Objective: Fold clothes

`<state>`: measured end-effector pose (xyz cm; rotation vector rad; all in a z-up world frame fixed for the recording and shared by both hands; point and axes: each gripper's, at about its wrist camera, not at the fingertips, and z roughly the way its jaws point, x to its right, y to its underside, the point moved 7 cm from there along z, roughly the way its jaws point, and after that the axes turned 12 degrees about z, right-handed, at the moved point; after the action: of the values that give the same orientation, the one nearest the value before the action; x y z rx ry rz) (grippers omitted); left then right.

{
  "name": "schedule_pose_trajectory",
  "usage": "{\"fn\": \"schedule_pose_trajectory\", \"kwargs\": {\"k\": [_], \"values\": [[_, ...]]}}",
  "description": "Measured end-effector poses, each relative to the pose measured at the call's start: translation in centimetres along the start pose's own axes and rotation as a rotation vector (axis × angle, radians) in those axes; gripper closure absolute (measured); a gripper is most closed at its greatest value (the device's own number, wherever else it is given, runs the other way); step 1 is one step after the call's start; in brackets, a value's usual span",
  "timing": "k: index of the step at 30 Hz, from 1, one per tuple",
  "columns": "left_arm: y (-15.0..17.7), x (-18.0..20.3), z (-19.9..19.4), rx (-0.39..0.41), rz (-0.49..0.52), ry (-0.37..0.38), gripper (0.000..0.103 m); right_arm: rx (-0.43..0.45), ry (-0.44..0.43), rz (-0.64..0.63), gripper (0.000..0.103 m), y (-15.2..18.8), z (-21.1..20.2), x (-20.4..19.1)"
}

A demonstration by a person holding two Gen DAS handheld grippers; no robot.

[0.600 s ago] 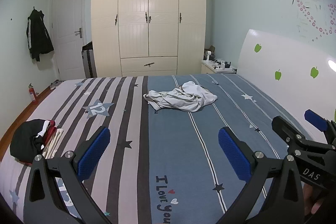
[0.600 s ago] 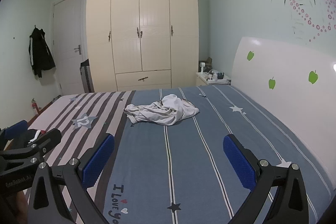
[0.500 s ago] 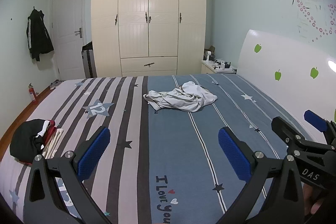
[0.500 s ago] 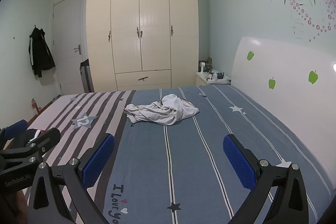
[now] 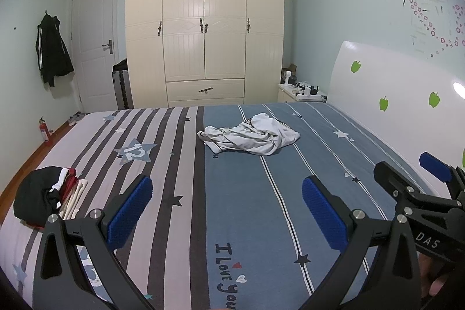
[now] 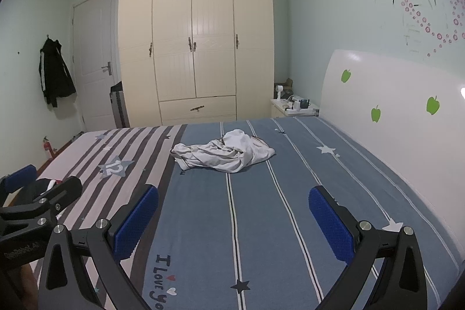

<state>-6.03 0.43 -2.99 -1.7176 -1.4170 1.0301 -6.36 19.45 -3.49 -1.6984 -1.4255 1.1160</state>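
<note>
While nothing is gripped yet, both tools hang side by side above the near end of the bed (image 5: 250, 208), which reads as a starting pose: from here each has a clear line to the one loose garment. The left tool (image 5: 226, 211) stands released, its blue pads spread wide in the lower part of its frame, and the right tool (image 6: 234, 222) is likewise spread apart and empty; each also shows at the edge of the other's view. The crumpled white garment (image 5: 250, 137) lies in the middle of the frame, well apart from both tools, on the blue half of the striped bedcover just beside the seam with the pale striped half. It is bunched rather than spread, so sleeves or legs cannot be told, but its long axis runs across the picture, left to right, with the higher, rounder heap toward the right end and a flatter, dark-edged tail toward the left. At the lower left of the left view sits a pile of dark and red clothes (image 5: 43, 201), likely a stack kept aside so the centre of the bed serves for folding.
</note>
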Motion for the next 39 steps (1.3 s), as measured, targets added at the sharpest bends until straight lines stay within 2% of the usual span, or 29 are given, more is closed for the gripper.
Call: {"fn": "schedule_pose_trajectory", "kwargs": {"k": [39], "values": [[-0.51,0.52,-0.31,0.011,0.001,-0.004,0.001,0.013,-0.002,0.003,0.001,-0.76,-0.42,0.53]]}}
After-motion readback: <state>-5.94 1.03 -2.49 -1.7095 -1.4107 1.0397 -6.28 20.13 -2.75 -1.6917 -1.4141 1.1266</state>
